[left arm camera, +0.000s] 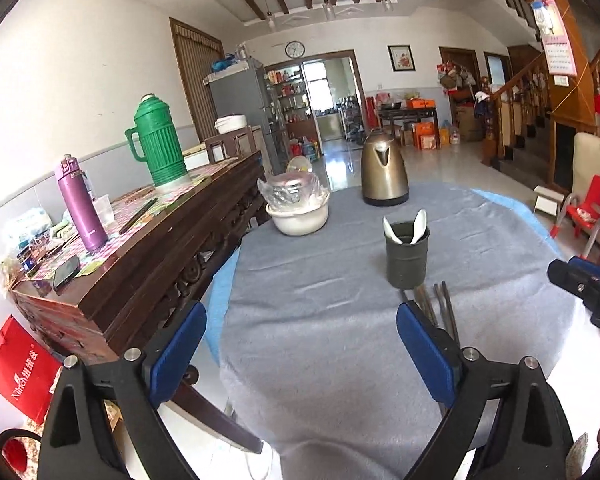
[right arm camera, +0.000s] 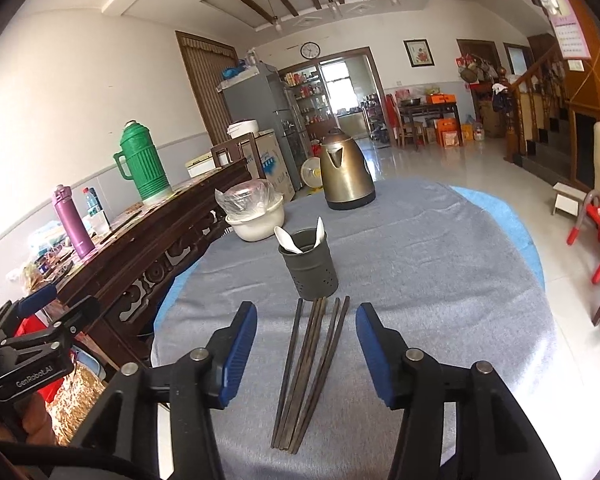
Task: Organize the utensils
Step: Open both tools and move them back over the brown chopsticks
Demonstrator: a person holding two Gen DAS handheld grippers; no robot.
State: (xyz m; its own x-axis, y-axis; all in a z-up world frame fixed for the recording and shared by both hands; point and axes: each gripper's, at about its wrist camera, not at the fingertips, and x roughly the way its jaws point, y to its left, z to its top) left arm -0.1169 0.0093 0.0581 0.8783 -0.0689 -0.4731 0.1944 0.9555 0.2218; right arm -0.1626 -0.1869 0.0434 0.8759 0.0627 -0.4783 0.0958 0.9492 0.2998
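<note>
Hovering over the table, the right gripper [right arm camera: 306, 344] is holding its blue fingers wide apart, with nothing between them. Dark chopsticks [right arm camera: 306, 376] are lying flat on the gray cloth [right arm camera: 440, 280], right under that gap, in a loose bunch. Their far tips are almost touching the dark cup [right arm camera: 310, 266], which is already holding two white spoons [right arm camera: 288, 242]. The left gripper [left arm camera: 302, 340] is also spread wide and empty, waiting off to the side. It looks like the picking-up step is just starting. Next, the right gripper likely needs to go down, squeeze the chopsticks together, lift them, and stand them in the cup.
</note>
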